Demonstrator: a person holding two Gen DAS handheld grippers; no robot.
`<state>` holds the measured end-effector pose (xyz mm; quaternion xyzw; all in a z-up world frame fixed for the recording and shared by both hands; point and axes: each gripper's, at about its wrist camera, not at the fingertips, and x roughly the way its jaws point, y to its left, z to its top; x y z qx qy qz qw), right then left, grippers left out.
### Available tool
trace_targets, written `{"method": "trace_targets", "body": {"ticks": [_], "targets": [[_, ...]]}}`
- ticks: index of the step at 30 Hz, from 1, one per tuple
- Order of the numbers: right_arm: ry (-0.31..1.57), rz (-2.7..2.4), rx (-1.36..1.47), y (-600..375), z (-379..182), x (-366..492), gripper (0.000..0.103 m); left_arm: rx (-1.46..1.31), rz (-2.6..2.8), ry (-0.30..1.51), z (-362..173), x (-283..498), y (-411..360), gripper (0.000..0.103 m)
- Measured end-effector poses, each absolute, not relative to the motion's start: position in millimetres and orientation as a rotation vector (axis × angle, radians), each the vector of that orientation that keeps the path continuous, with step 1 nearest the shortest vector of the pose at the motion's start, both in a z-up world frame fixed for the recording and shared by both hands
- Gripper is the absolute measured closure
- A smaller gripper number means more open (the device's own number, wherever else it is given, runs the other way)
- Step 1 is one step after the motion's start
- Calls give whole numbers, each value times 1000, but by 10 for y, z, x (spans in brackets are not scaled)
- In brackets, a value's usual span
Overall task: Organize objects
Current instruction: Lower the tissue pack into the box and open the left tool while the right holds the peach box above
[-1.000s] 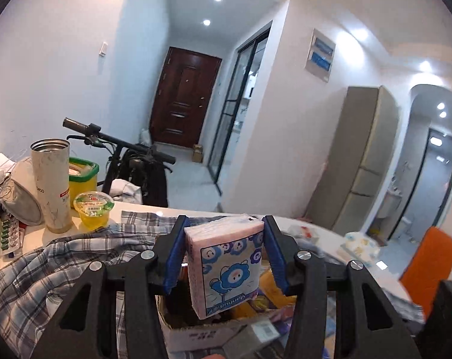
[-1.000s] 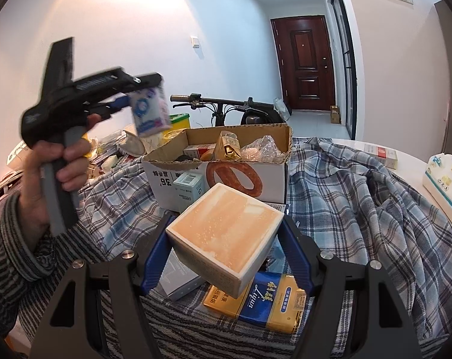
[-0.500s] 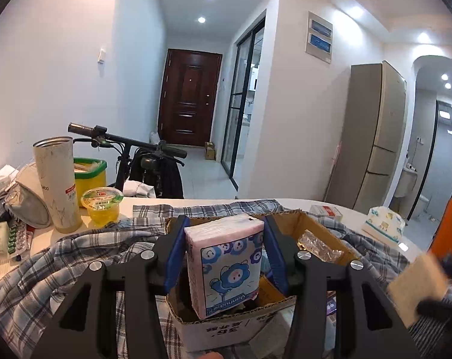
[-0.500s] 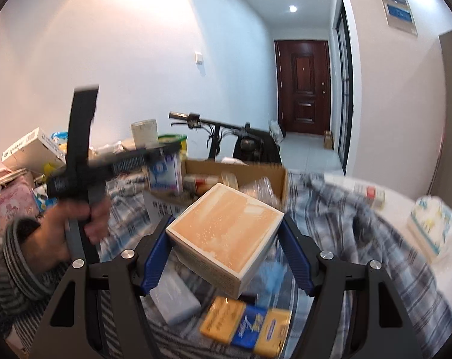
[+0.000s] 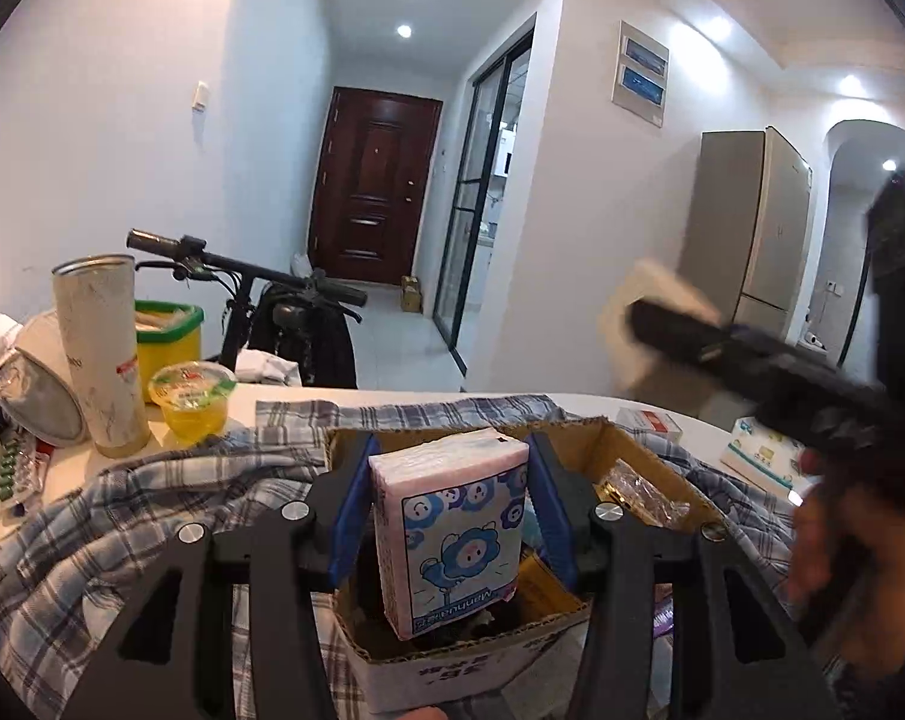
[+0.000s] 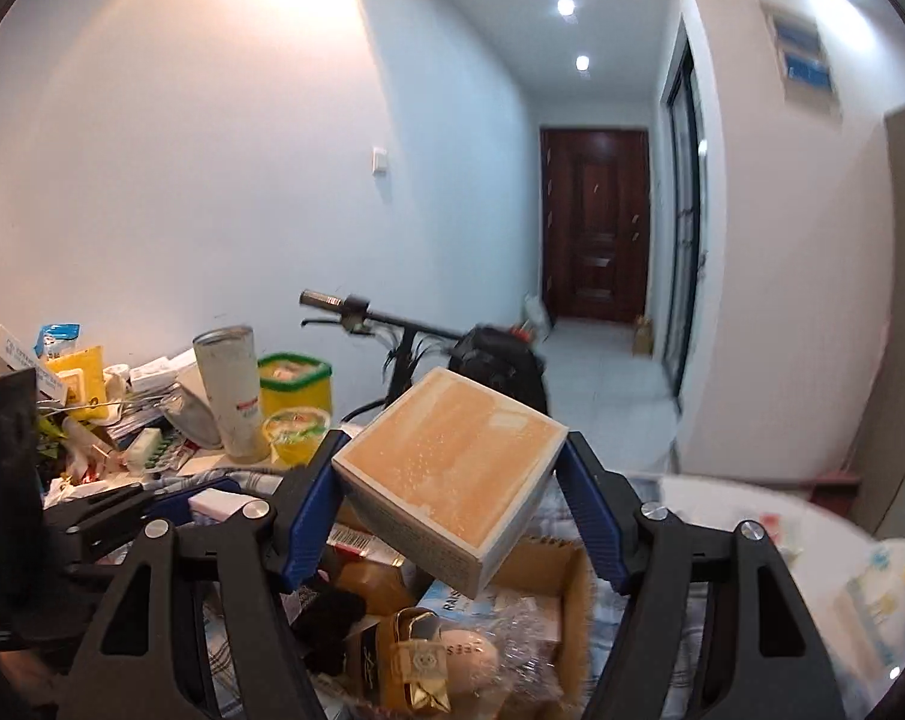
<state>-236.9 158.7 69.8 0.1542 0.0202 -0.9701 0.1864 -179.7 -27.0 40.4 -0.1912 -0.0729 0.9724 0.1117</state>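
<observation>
In the left wrist view my left gripper [image 5: 449, 480] is shut on a pink tissue pack [image 5: 452, 534] printed with blue flowers, held upright over an open cardboard box [image 5: 626, 447]. In the right wrist view my right gripper [image 6: 452, 450] is shut on a square beige box [image 6: 446, 480], tilted, above the same cardboard box [image 6: 563, 570], which holds wrapped snacks and small packets. The right gripper and its beige box [image 5: 644, 312] show blurred at the right of the left view. The left gripper's fingers [image 6: 170, 495] appear at the left of the right view.
The cardboard box sits on a plaid shirt [image 5: 122, 516] spread over a white table. A tall tumbler [image 5: 101, 348], a yellow tub with a green lid [image 5: 167, 342] and a jelly cup [image 5: 191, 402] stand at the left. A bicycle handlebar [image 5: 242, 270] is behind; a tissue pack [image 5: 758, 456] lies right.
My right gripper has swung up and across with the beige box, from over the table front to above the cardboard box. The left gripper has sunk slightly with the tissue pack.
</observation>
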Motion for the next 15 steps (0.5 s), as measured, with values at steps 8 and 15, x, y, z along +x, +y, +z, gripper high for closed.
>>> {"method": "trace_targets", "body": {"ticks": [8,15], "targets": [[-77,-2644,520,1697,487,-2571,34,-560,2861,-171,371,-1787,-211,51],[-114,-2611,525,1638,450,-2518,34,-569,2855,-196,364,-1805,-245,50]]}}
